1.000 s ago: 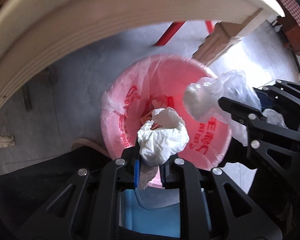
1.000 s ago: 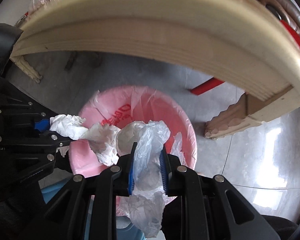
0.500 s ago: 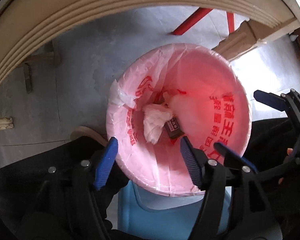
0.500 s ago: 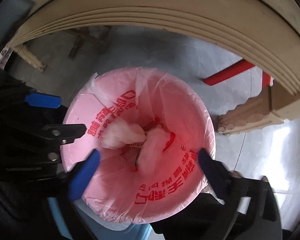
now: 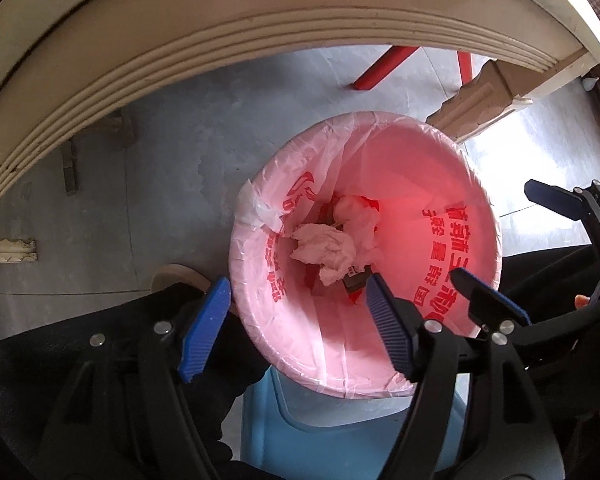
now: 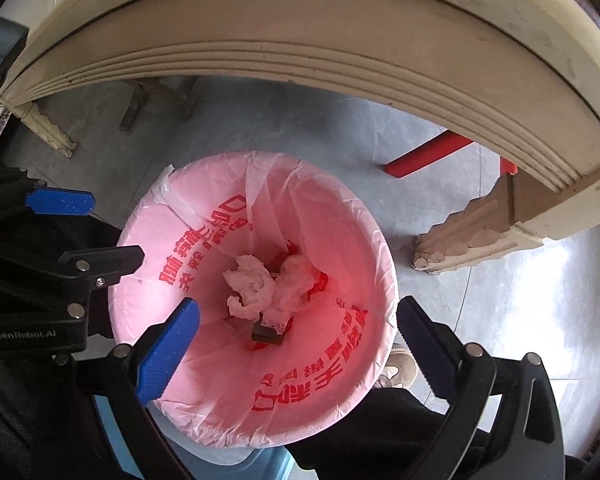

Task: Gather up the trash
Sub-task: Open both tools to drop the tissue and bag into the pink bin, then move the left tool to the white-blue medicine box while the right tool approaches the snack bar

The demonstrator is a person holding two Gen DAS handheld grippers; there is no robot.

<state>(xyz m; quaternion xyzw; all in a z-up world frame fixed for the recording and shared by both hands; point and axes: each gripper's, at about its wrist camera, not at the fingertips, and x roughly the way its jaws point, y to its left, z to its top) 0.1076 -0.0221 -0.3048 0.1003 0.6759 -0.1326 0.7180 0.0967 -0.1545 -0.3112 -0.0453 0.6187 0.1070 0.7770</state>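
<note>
Left claw: jaws are seen spread wide, having just been opening further; nothing is held between the blue pads, and nothing is touched. Right claw: jaws are set at their widest; nothing is gripped or touched. In the left wrist view the right claw is seen to the right, over the far side of the bin rim.

Directly beneath both claws, one bin is found, lined with one pink bag bearing red print; the bag is folded over the rim. One blue bin body is visible under the liner, nearest the claws.

At the bottom of the bag, well below the pads, two pieces of trash are counted: one crumpled white tissue and one crumpled clear plastic bag, touching each other. One small dark packet lies partly under them, on the side nearer the claws. Red scraps are also present; their number cannot be told.

Beyond the bin, grey floor is seen. Farther still, the cream moulded edge of one bench arches overhead, with one carved leg and red bars behind.
</note>
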